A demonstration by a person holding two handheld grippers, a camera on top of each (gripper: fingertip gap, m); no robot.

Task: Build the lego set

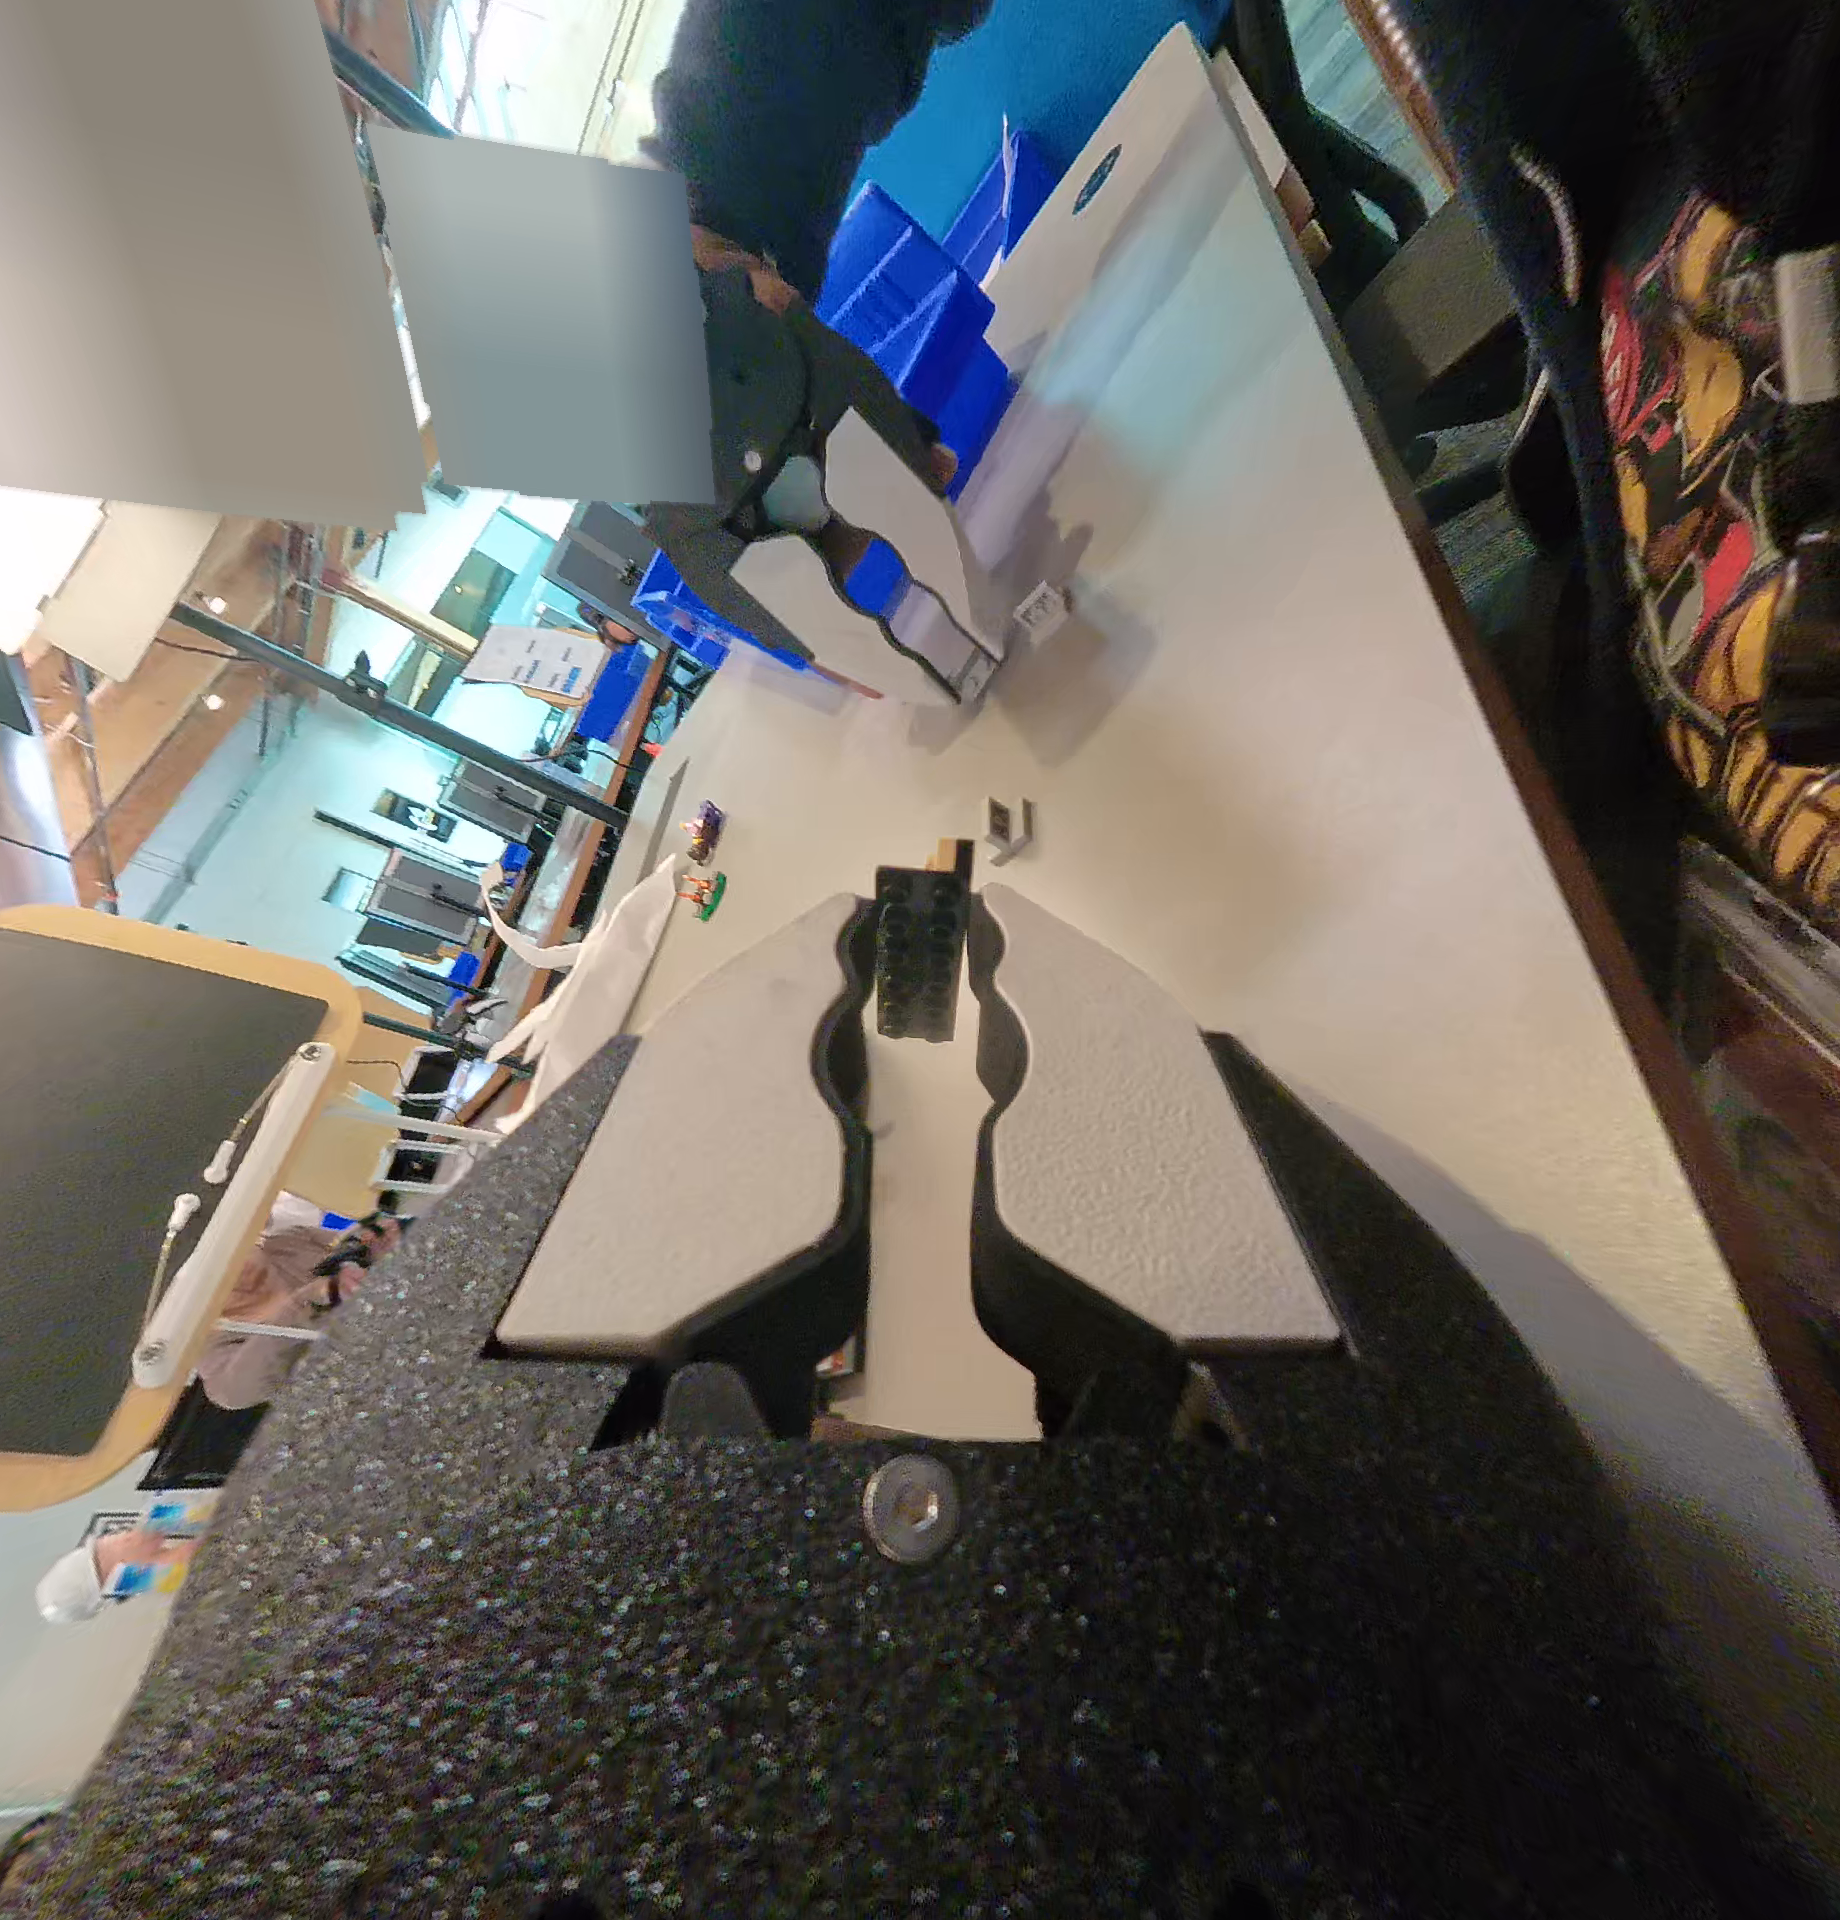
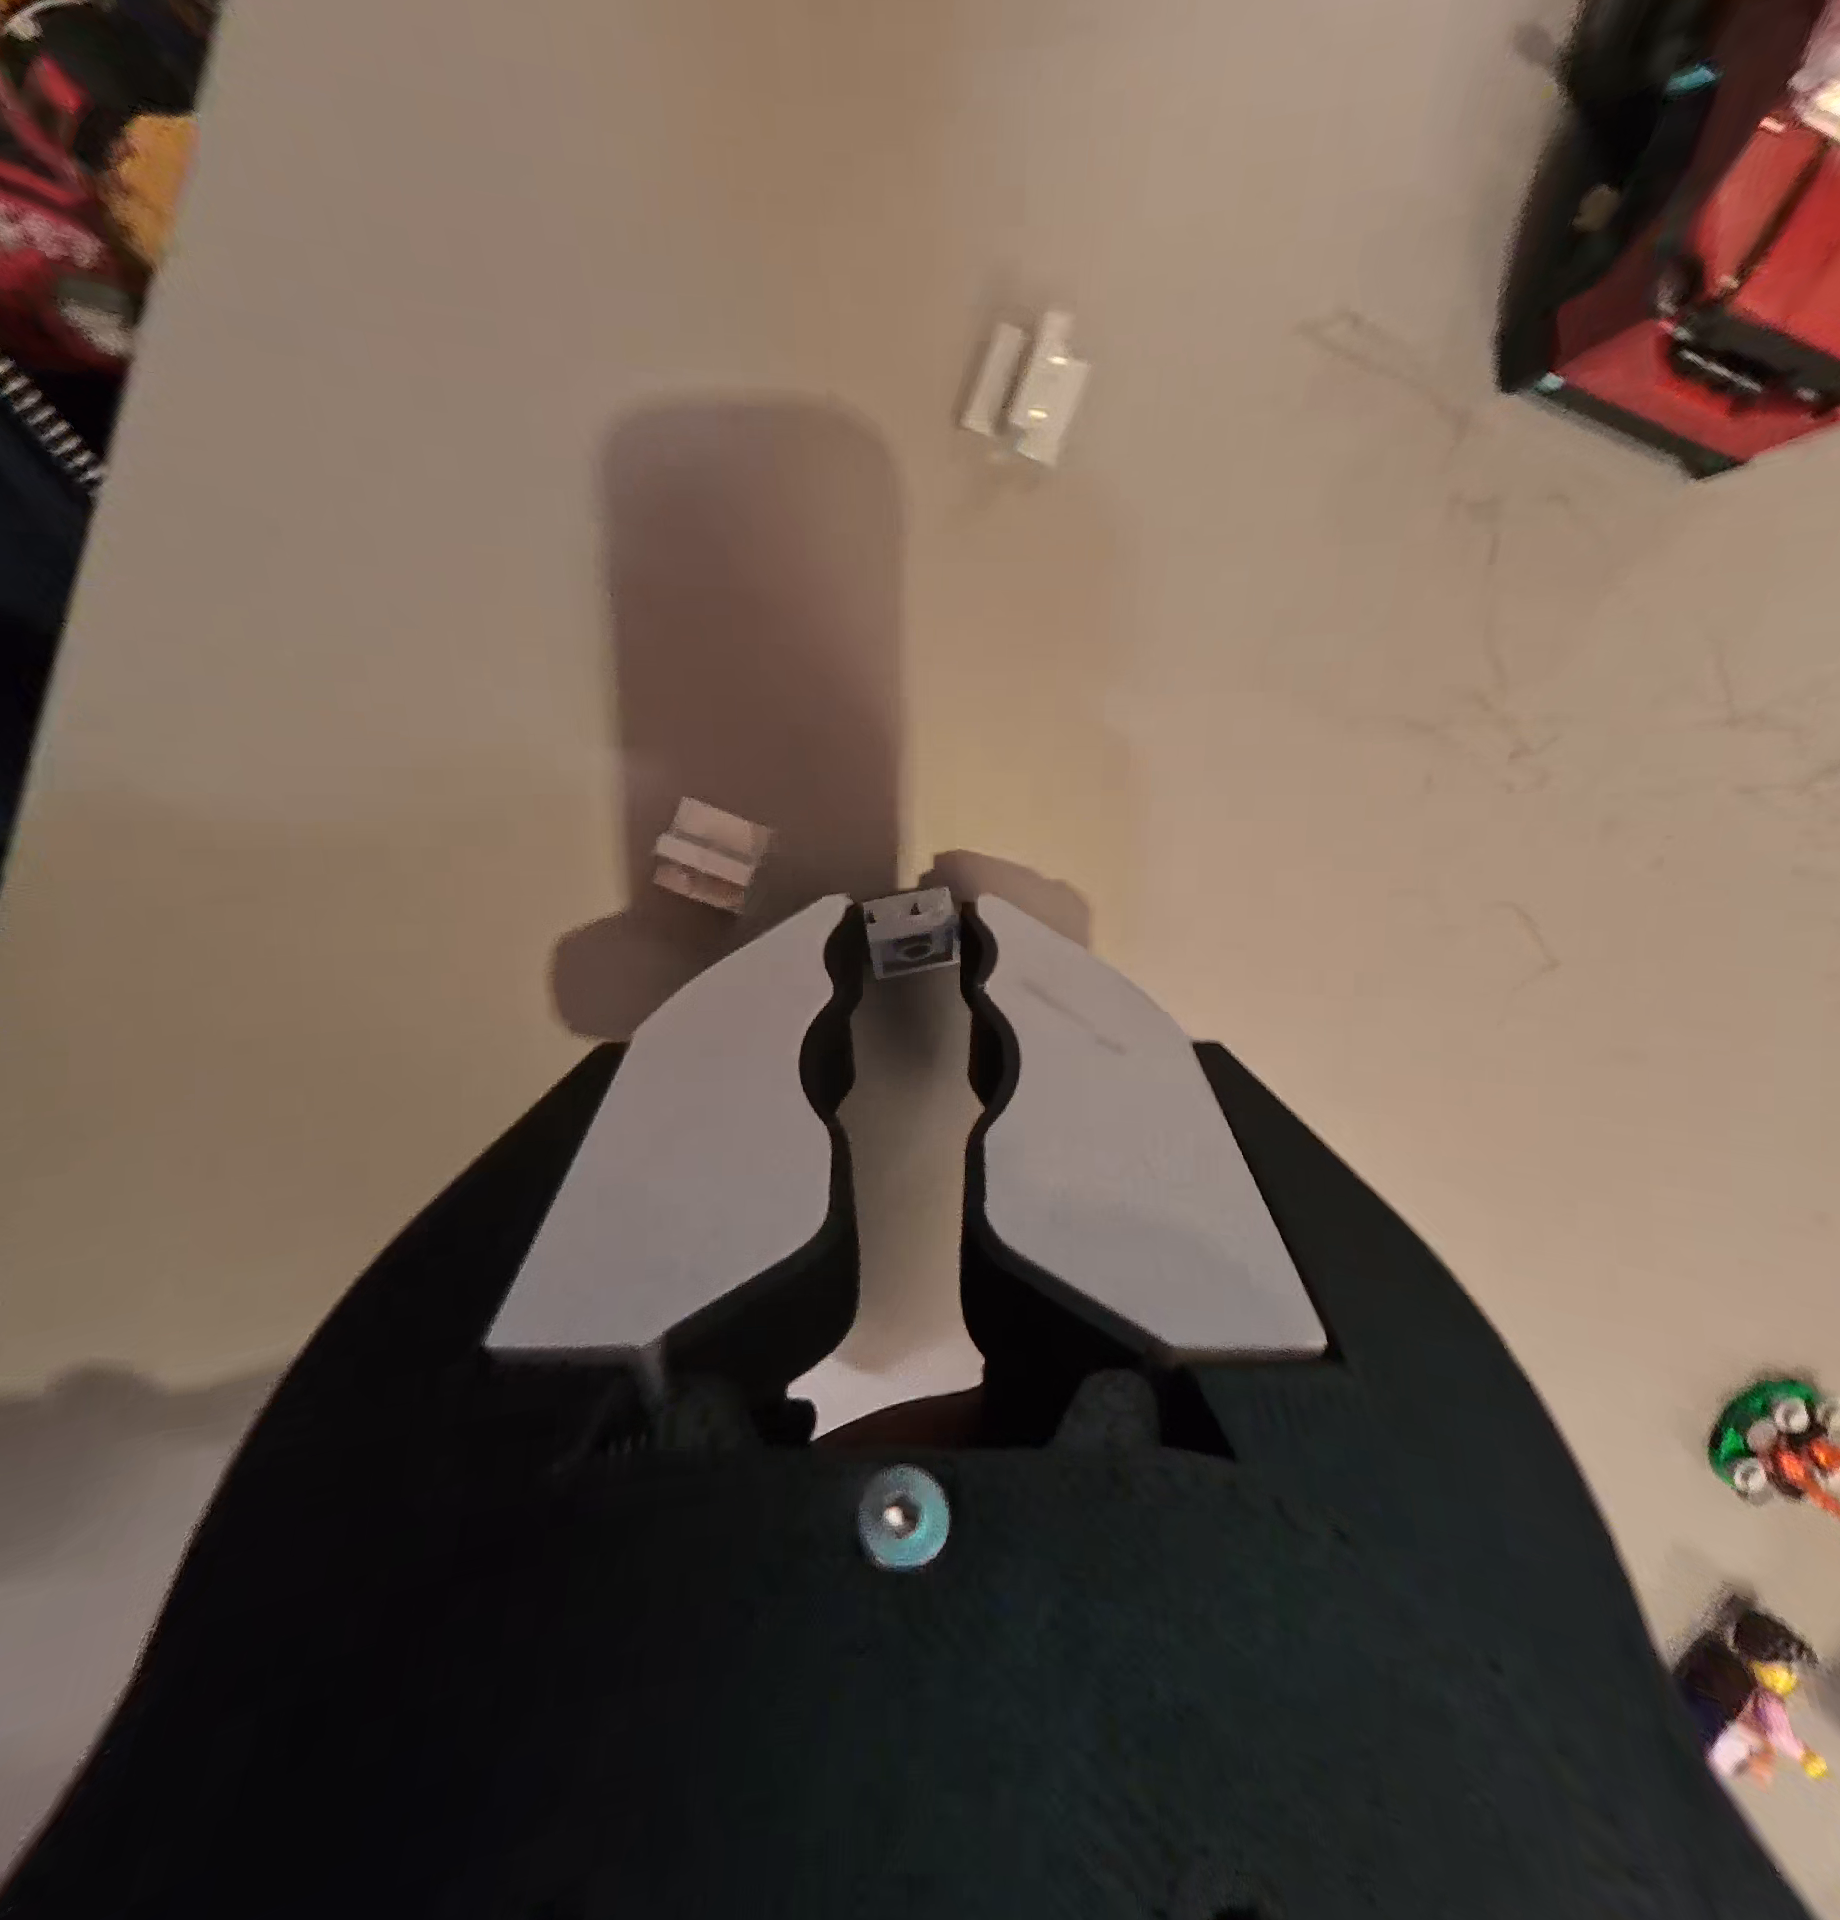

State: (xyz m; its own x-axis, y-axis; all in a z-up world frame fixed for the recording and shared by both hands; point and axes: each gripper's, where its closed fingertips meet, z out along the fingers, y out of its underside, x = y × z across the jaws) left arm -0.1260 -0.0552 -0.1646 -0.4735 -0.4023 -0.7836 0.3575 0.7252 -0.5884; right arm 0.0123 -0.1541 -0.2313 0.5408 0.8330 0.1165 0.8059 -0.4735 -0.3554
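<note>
Left wrist view: the left tool [image 1: 921,935] is narrowed onto a long black studded brick [image 1: 921,961], both pads pressed on its sides, a tan piece [image 1: 952,854] fixed at its far end. It hangs over the white desk [image 1: 1259,831], with a small grey piece [image 1: 1009,829] just beyond. To do this well, keep the squeeze even so the long brick does not pivot. The desk's dark edge [image 1: 1581,914] runs close on one side; two small figures [image 1: 706,854] lie toward the other, with open surface between.

Right wrist view: the right tool [image 2: 911,940] pinches a small grey one-stud brick [image 2: 908,940] at its very tips — a shallow hold, so I judge slow, straight moves are safest. A pale grooved piece [image 2: 710,857] lies just beside on the desk [image 2: 1259,831], another pale piece [image 2: 1025,390] well apart; a red box [image 2: 1747,301] and the figures [image 2: 1783,1455] mark the far side — the middle is free
</note>
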